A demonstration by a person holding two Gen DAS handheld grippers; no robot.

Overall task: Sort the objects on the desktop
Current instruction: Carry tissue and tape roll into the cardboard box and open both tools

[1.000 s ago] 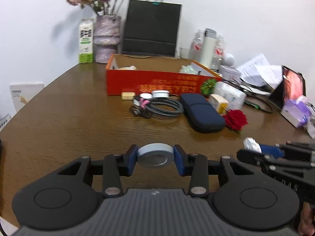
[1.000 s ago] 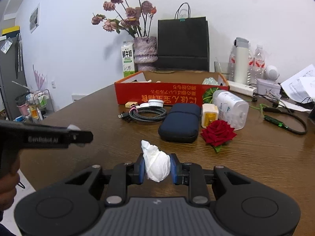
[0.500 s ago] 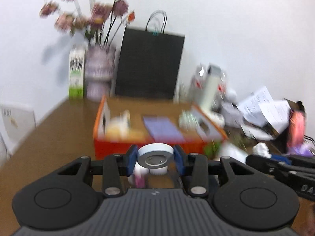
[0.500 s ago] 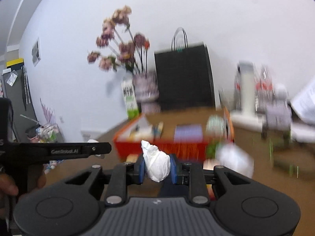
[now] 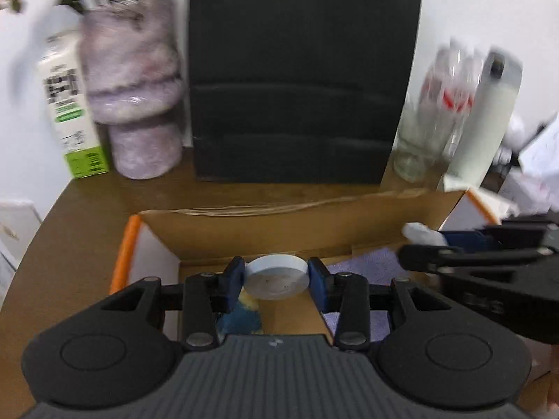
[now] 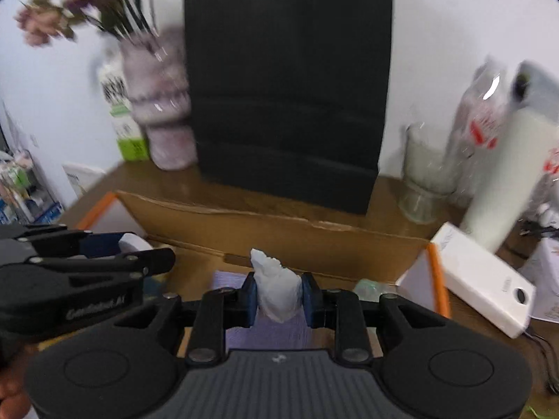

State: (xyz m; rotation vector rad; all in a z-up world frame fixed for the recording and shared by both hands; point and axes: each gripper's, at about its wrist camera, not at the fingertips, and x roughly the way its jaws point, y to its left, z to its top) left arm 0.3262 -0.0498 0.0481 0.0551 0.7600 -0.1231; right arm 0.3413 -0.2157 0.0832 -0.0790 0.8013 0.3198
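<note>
My left gripper (image 5: 276, 279) is shut on a round grey-white disc (image 5: 276, 277) and holds it above the inside of the orange cardboard box (image 5: 279, 223). My right gripper (image 6: 278, 295) is shut on a crumpled white paper wad (image 6: 278, 291) and holds it above the same box (image 6: 314, 241), over a purple item (image 6: 265, 331) lying inside. The right gripper also shows at the right of the left wrist view (image 5: 471, 255). The left gripper shows at the left of the right wrist view (image 6: 87, 262).
Behind the box stand a black paper bag (image 5: 300, 70), a purple vase with flowers (image 5: 136, 104), a milk carton (image 5: 70, 104), bottles and a white flask (image 5: 489, 111). A glass cup (image 6: 426, 174) and a white box (image 6: 482, 282) sit at right.
Both grippers have moved forward from the near table to over the orange box, each still holding its object. The loose items in front of the box have dropped out of view.
</note>
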